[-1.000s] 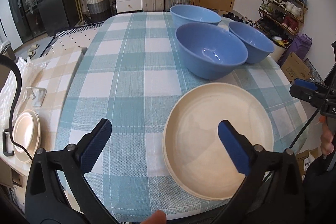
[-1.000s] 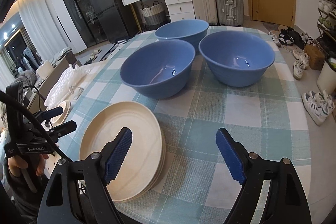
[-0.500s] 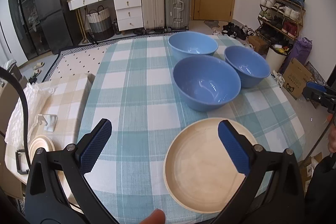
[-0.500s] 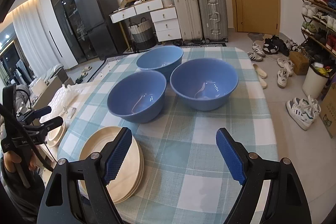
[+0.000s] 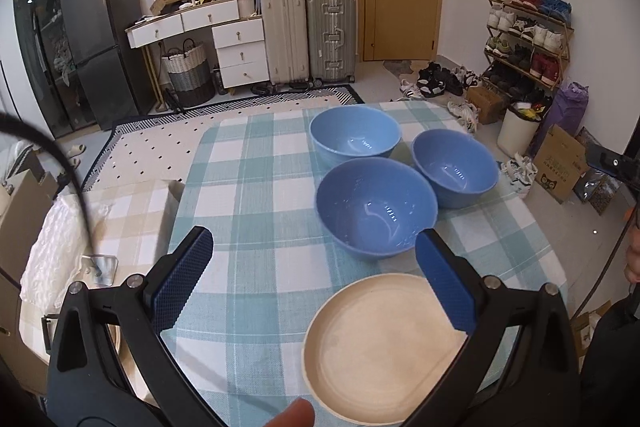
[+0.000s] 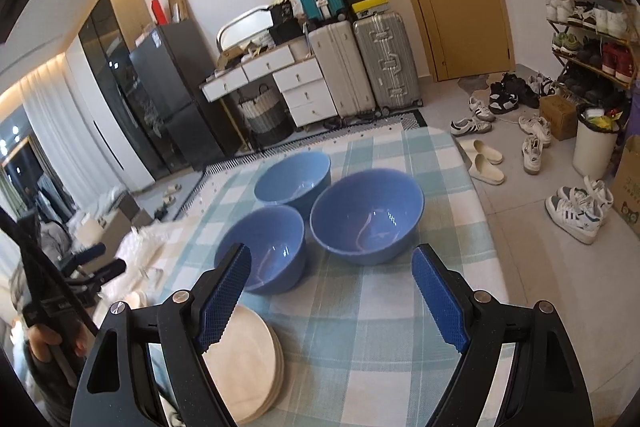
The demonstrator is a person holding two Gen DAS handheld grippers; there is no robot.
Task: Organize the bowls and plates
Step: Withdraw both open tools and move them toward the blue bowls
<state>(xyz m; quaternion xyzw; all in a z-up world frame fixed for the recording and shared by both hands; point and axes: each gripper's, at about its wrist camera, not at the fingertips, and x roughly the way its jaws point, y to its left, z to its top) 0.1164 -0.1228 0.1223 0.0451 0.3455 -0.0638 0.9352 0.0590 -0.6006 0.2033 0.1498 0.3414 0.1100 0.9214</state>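
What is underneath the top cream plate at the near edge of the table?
More cream plates: the right wrist view shows the top cream plate resting on a stack, with several rims layered at its edge. Below them lies the checked tablecloth. The exact plate count is unclear, since the lower plates are covered.

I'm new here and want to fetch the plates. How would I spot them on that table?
Find the table with the teal-and-white checked cloth in the middle of the room. Three blue bowls cluster at its far half; at the near edge, just in front of the closest bowl, sits a stack of cream plates. It is the only flat, pale dishware on that cloth.
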